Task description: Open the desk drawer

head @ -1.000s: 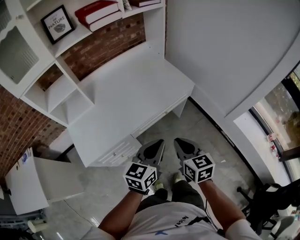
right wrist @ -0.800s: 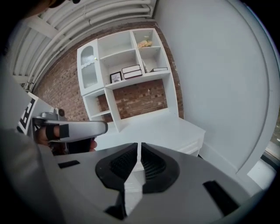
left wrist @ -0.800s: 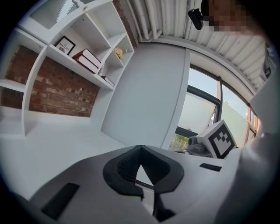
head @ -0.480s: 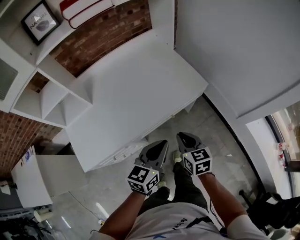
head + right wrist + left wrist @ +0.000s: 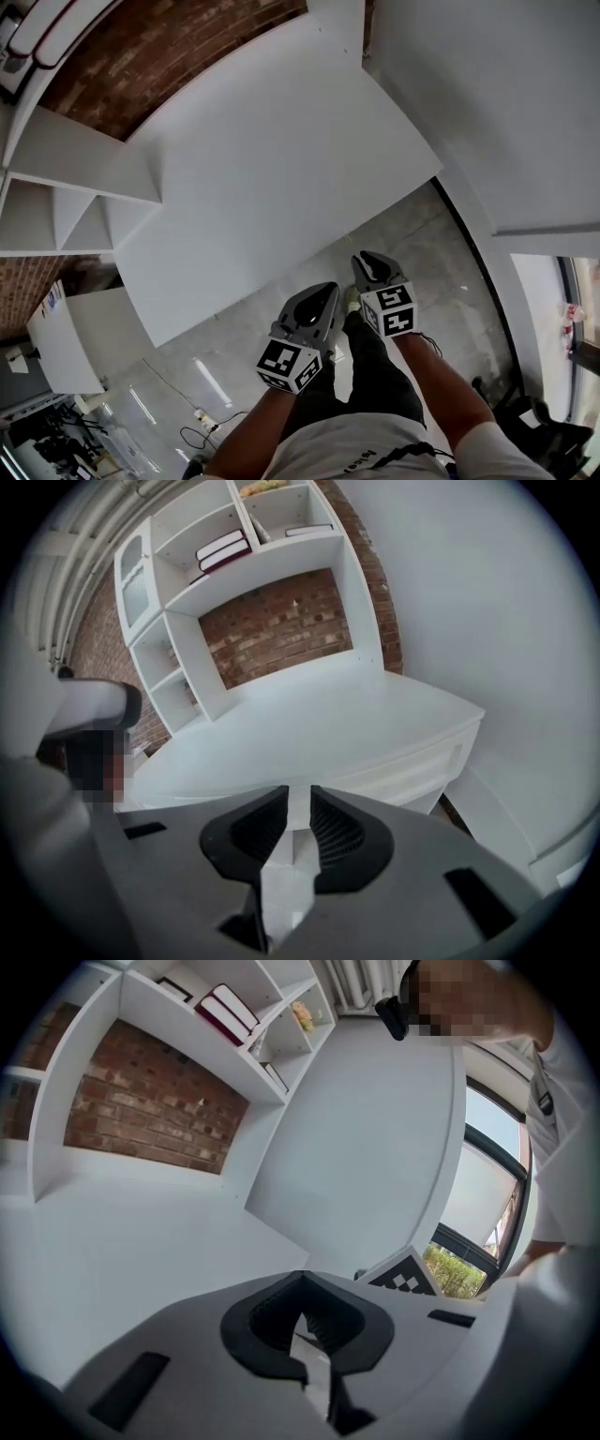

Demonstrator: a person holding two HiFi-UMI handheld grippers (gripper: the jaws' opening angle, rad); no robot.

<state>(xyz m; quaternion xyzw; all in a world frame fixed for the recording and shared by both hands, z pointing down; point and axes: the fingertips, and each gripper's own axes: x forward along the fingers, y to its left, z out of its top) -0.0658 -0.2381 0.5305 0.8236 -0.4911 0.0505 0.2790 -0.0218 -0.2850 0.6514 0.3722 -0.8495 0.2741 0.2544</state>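
Observation:
The white desk top (image 5: pixel 272 169) fills the middle of the head view and hides the drawer beneath it. In the right gripper view the drawer front (image 5: pixel 403 772) shows as a white strip under the desk top's edge (image 5: pixel 309 724). My left gripper (image 5: pixel 323 291) hangs over the floor just short of the desk's front edge, with its jaws shut and empty (image 5: pixel 300 1279). To its right, my right gripper (image 5: pixel 364 259) points at the desk front. Its jaws are opening, with a narrow gap and nothing between them (image 5: pixel 298 799).
White shelves with red-and-white books (image 5: pixel 223 547) stand on the desk against a brick wall (image 5: pixel 281 621). A white wall (image 5: pixel 487 94) closes the right side. A low white cabinet (image 5: pixel 66 347) stands at the left. Cables (image 5: pixel 202 417) lie on the grey floor (image 5: pixel 431 253).
Both grippers have sunk and moved in toward the desk's front edge. The view has closed in on the desk, and the drawer fronts have slipped out of the head view under the top.

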